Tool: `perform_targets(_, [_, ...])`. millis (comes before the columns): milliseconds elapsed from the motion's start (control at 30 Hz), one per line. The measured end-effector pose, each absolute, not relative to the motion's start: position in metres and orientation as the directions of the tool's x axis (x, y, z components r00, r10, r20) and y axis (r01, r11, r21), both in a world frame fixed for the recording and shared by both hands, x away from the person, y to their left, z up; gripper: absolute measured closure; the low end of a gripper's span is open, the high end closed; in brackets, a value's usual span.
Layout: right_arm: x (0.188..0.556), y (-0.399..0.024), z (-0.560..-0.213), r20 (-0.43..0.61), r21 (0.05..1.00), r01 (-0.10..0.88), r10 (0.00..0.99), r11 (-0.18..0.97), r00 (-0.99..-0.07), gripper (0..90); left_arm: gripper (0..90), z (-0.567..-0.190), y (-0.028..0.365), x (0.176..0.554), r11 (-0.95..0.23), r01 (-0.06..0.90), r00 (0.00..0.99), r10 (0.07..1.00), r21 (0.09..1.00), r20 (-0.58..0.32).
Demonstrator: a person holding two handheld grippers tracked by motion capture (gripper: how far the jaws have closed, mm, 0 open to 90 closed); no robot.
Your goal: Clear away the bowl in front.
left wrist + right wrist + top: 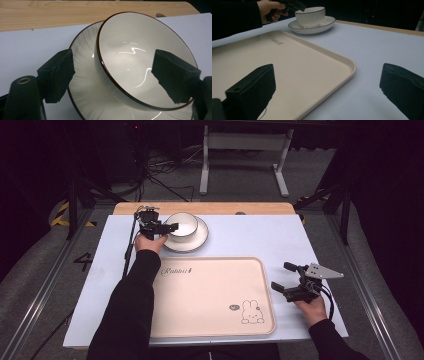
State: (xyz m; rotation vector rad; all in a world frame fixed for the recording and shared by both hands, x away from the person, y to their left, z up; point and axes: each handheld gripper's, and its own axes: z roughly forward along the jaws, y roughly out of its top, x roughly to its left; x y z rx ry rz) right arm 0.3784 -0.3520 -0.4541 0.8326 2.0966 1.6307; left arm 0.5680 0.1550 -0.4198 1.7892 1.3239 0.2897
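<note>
A white bowl (pixel 182 222) with a dark rim stands on a white plate (pixel 198 240) at the back left of the table. My left gripper (pixel 169 227) is at the bowl's near-left rim, open. In the left gripper view the bowl (pixel 135 62) rests on the plate (pixel 82 82); one jaw hangs outside the wall over the plate and the other inside the bowl, and neither pad touches it. My left gripper (pixel 112 58) thus straddles the rim. My right gripper (pixel 283 276) rests open, holding nothing, just right of the cream tray (pixel 210 295).
The cream tray (pixel 287 62) with a rabbit drawing lies at the front middle of the white mat (pixel 260 232). A wooden table edge (pixel 200 208) runs behind the plate. Seen from the right gripper (pixel 328 75), bowl (pixel 310 16) and plate (pixel 312 27) are far off.
</note>
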Motion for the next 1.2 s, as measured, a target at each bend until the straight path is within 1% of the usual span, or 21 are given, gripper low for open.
perform_targets(133, [0.378, -0.352, -0.454, 0.075, 0.959, 0.231, 0.641, 0.163, -0.764, 0.8, 24.5, -0.422, 0.15, 0.571, -0.07, 0.682, 0.407, 0.863, 0.728, -0.299])
perform_targets(200, [0.378, -0.352, -0.454, 0.075, 0.959, 0.23, 0.64, 0.163, -0.765, 0.9, 25.1, -0.423, 0.148, 0.571, -0.074, 0.689, 0.407, 0.863, 0.721, -0.3])
perform_targets(433, [0.379, -0.353, -0.454, 0.08, 0.96, 0.232, 0.638, 0.157, -0.766, 1.2, 30.0, -0.428, 0.137, 0.575, -0.111, 0.729, 0.39, 0.878, 0.675, -0.276])
perform_targets(767, [0.379, -0.353, -0.454, 0.084, 0.96, 0.234, 0.639, 0.155, -0.765, 1.5, 48.3, -0.43, 0.137, 0.58, -0.041, 0.787, 0.301, 0.896, 0.615, -0.326])
perform_targets(833, [0.379, -0.353, -0.454, 0.084, 0.96, 0.234, 0.638, 0.154, -0.765, 1.5, 54.0, -0.431, 0.137, 0.58, -0.033, 0.796, 0.284, 0.902, 0.604, -0.326])
perform_targets(900, [0.379, -0.353, -0.454, 0.084, 0.96, 0.235, 0.638, 0.154, -0.766, 1.6, 57.4, -0.431, 0.138, 0.581, -0.006, 0.804, 0.259, 0.904, 0.595, -0.341])
perform_targets(1100, [0.379, -0.353, -0.454, 0.084, 0.961, 0.233, 0.639, 0.152, -0.765, 1.6, 70.3, -0.429, 0.138, 0.583, 0.052, 0.819, 0.193, 0.912, 0.571, -0.361])
perform_targets(1200, [0.379, -0.353, -0.454, 0.084, 0.961, 0.232, 0.639, 0.151, -0.765, 1.6, 76.9, -0.428, 0.14, 0.582, 0.087, 0.811, 0.165, 0.915, 0.579, -0.367])
